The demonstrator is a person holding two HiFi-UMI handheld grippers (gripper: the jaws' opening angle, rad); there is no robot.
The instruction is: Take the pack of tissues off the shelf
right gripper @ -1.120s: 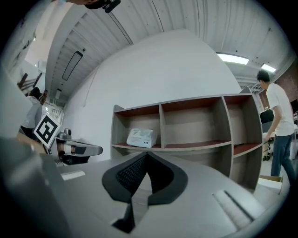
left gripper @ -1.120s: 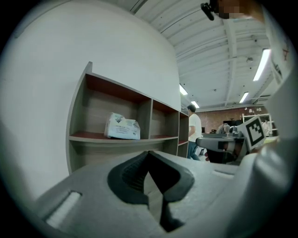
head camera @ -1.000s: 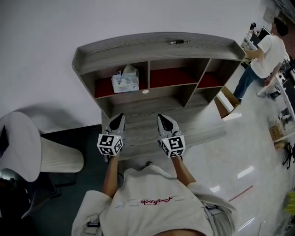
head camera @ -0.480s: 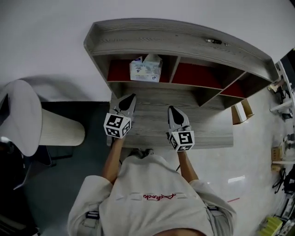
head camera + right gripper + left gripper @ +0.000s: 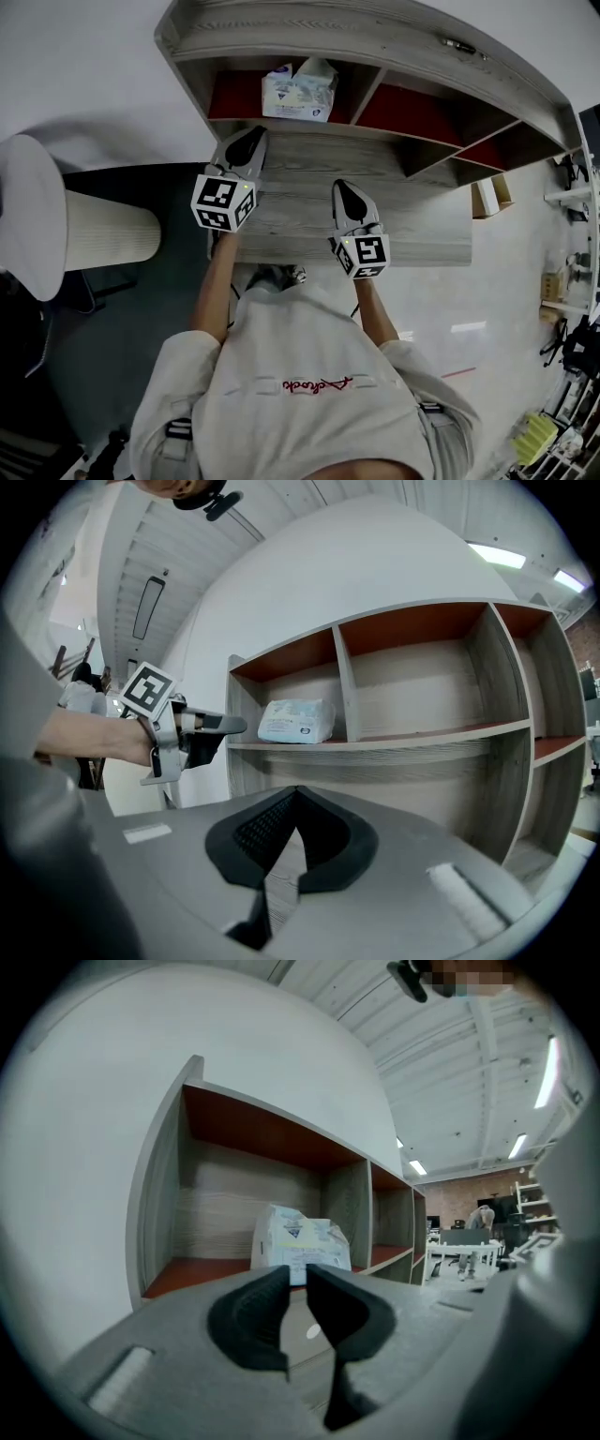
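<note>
The pack of tissues (image 5: 300, 94), pale blue and white, stands in the leftmost red-backed compartment of the grey wooden shelf (image 5: 309, 42). It also shows in the left gripper view as the pack (image 5: 300, 1246) straight ahead, and in the right gripper view as the pack (image 5: 297, 721). My left gripper (image 5: 251, 139) is raised just short of that compartment, apart from the pack. Its jaws are opening, a narrow gap between them, nothing inside. My right gripper (image 5: 342, 190) hovers over the desk top, jaws shut and empty.
The shelf's middle and right compartments (image 5: 412, 112) hold nothing. The grey desk top (image 5: 300, 220) lies under both grippers. A white chair (image 5: 33, 225) and a beige ribbed cylinder (image 5: 112, 239) stand at the left. Cluttered benches (image 5: 562, 281) are at the far right.
The left gripper has moved forward and up toward the left compartment. The right gripper stayed over the desk. The shelf now sits nearer in the head view.
</note>
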